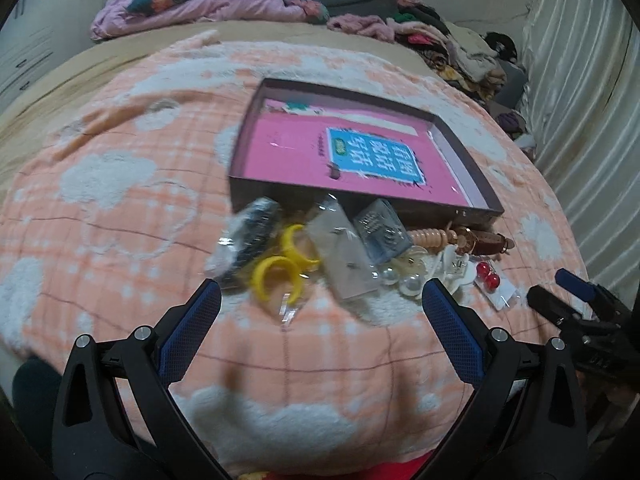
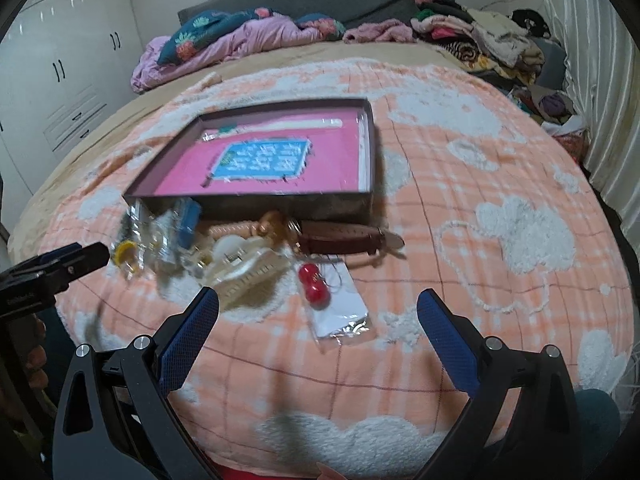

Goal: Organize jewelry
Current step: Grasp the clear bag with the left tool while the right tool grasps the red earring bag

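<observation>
Box (image 2: 256,206) w/ pink book (image 2: 260,168), jewelry (image 1: 340,256) beside

Dim, flat indoor light, soft shadows only; motion blur smears the jewelry pile (image 1: 340,252) and box (image 2: 260,160) ahead of the jaws, fisheye bending and dark vignette at both views' corners.

Bare blanket (image 2: 460,240) lies open right of the jewelry pile (image 1: 340,252); the box (image 1: 360,196) walls it behind.

Box (image 1: 472,160) sits on the bed (image 1: 120,208), book (image 1: 320,152) inside it; jewelry pile (image 1: 340,252) lies right before the box, watch (image 2: 340,238) at its right end.
</observation>
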Available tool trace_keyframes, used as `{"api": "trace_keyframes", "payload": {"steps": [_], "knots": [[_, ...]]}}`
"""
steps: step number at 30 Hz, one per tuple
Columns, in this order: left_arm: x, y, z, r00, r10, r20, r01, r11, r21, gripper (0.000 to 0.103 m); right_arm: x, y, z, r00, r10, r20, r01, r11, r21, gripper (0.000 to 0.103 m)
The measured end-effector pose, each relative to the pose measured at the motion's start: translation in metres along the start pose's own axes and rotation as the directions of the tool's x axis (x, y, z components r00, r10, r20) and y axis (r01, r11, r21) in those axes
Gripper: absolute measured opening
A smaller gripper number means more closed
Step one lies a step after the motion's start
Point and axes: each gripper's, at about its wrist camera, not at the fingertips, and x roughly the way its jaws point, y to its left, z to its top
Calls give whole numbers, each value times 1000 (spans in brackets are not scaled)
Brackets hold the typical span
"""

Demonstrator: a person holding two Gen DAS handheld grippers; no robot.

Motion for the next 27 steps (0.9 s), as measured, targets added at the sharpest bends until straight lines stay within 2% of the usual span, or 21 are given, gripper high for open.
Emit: {"api": "trace_keyframes", "payload": {"steps": [4,12,15,16,18,20,22,23,24,27], "knots": [[21,-1,3,999,-33,-43,32,999,-22,93,19,-5,-4,999,1,-46,-1,1000,-12,99],[37,-2,10,994,-91,-58,89,995,-38,60,51,-7,1,996,-17,-84,10,997,-80,98],[42,-5,11,991,-122,-64,119,992,-39,54,62,-8,3,994,-20,-105,11,996,-83,97],[44,-5,12,990,-124,-68,121,992,-43,53,65,-7,3,994,-24,-109,14,996,-88,95],[48,-5,12,990,-120,-73,117,992,-46,42,70,-5,1,993,-28,-113,16,994,-107,86],[51,-5,12,991,-108,-75,104,993,-47,36,72,-2,-1,994,-32,-107,18,991,-133,80],[53,-4,12,991,-110,-75,107,993,-51,33,72,0,-2,994,-34,-103,18,989,-150,68],[54,-4,12,991,-110,-74,106,993,-53,30,71,-1,-2,994,-45,-99,30,988,-153,56],[54,-3,11,992,-103,-70,99,994,-52,26,70,-4,-3,995,-37,-96,23,989,-148,50],[53,0,11,992,-108,-64,104,993,-54,20,65,-12,-4,996,-13,-89,2,992,-123,47]]}}
